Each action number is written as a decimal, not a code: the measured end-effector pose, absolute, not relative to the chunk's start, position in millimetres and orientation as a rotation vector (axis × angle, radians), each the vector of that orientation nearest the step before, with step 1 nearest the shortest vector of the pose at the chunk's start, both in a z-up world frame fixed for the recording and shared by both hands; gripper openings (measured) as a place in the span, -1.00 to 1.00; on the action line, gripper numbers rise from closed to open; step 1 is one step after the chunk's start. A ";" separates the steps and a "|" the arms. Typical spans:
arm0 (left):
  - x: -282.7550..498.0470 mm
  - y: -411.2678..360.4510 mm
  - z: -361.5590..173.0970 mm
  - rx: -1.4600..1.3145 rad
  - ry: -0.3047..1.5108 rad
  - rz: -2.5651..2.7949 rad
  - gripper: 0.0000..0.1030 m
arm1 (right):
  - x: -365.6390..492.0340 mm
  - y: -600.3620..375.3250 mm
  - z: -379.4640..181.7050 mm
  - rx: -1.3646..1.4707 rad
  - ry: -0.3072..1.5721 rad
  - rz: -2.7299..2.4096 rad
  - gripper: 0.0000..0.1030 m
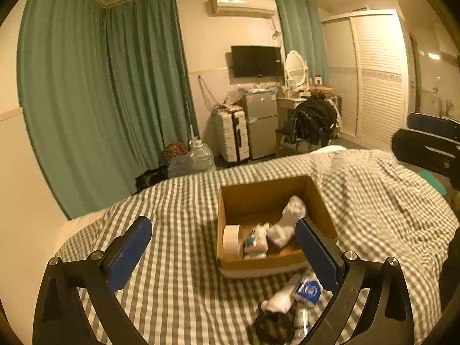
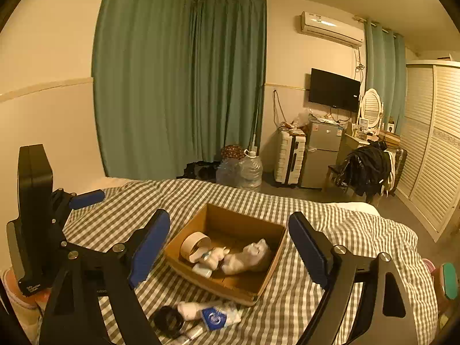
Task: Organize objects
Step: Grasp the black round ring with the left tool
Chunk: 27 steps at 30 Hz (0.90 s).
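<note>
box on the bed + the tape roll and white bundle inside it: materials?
Box: corrugated cardboard, matte brown, going by the raw open-top edges and folded walls. Tape roll: looks like a cardboard core wound with pale, slightly glossy tape; paper or plastic unclear. White bundle: soft knit fabric, likely socks, judging by the ribbed, slumped shape.

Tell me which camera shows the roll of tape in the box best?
The right wrist view: the tape roll shows its open hollow inside the cardboard box. The left wrist view shows only its flat side against the box wall.
</note>
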<state>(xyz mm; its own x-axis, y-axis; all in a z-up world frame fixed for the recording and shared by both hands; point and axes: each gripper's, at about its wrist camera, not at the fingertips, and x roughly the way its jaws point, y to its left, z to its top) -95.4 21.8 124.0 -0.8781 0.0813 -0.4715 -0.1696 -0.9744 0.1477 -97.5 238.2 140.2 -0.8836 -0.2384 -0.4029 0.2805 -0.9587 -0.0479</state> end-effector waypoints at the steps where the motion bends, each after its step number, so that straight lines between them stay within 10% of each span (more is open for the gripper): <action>1: -93.4 20.2 118.5 -0.738 0.272 2.915 0.99 | -93.1 237.6 135.5 0.589 0.153 -2.802 0.67; 27: -93.5 46.4 -75.7 -1.284 0.132 2.633 0.99 | -135.6 252.1 -69.4 1.184 0.009 -2.673 0.67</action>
<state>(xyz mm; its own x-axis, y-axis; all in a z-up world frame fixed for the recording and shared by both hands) -93.5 46.4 -75.7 -0.5990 0.1472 -0.7871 -0.2252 -0.9743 -0.0108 -135.6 252.1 -69.4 -0.6522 -0.1960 -0.7323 0.2007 -0.9762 0.0826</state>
